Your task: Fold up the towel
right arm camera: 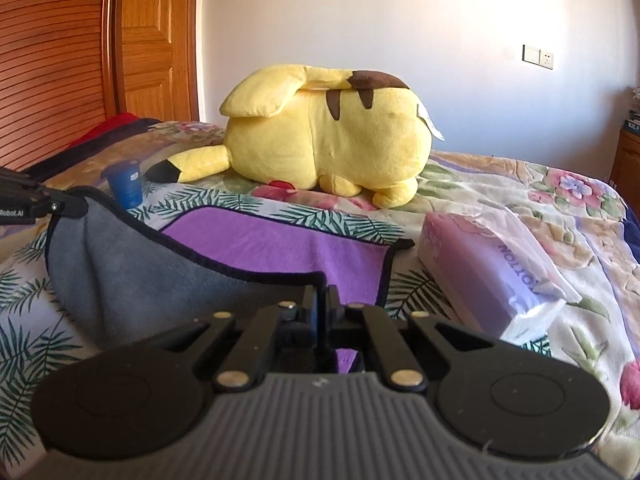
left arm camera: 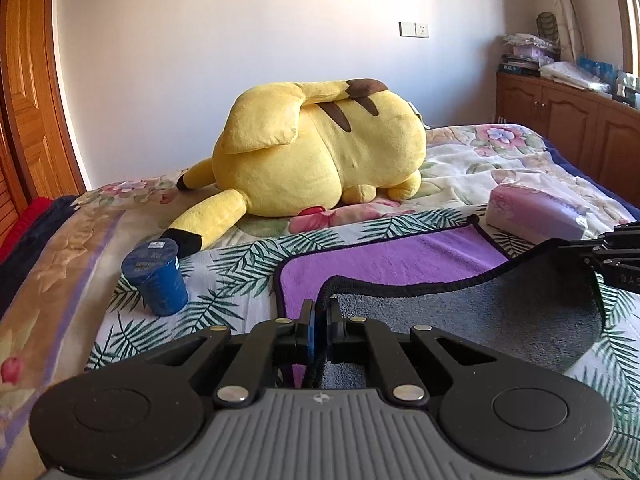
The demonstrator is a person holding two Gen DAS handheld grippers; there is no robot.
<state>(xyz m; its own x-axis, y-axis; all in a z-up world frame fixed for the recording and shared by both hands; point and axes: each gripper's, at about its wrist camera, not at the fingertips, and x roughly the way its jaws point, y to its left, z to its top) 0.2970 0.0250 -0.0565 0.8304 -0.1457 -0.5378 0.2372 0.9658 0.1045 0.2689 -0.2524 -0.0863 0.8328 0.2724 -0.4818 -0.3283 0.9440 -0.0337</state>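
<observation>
Bed ahead of my grippers

The bed (left arm camera: 472, 160), under a floral blanket with a palm-leaf sheet over its near part, carries the towel (left arm camera: 384, 256) straight ahead of me, purple face flat on the sheet. A blue cup (left arm camera: 158, 278) stands upside down off to my left gripper's left, a yellow plush toy (left arm camera: 320, 152) lies beyond, and a purple tissue pack (right arm camera: 488, 276) rests right of the towel.

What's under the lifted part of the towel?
The towel's purple face and leaf-print sheet show beneath the raised grey flap; the flap covers whatever lies below its middle. Both tongs pinch its edge.
</observation>
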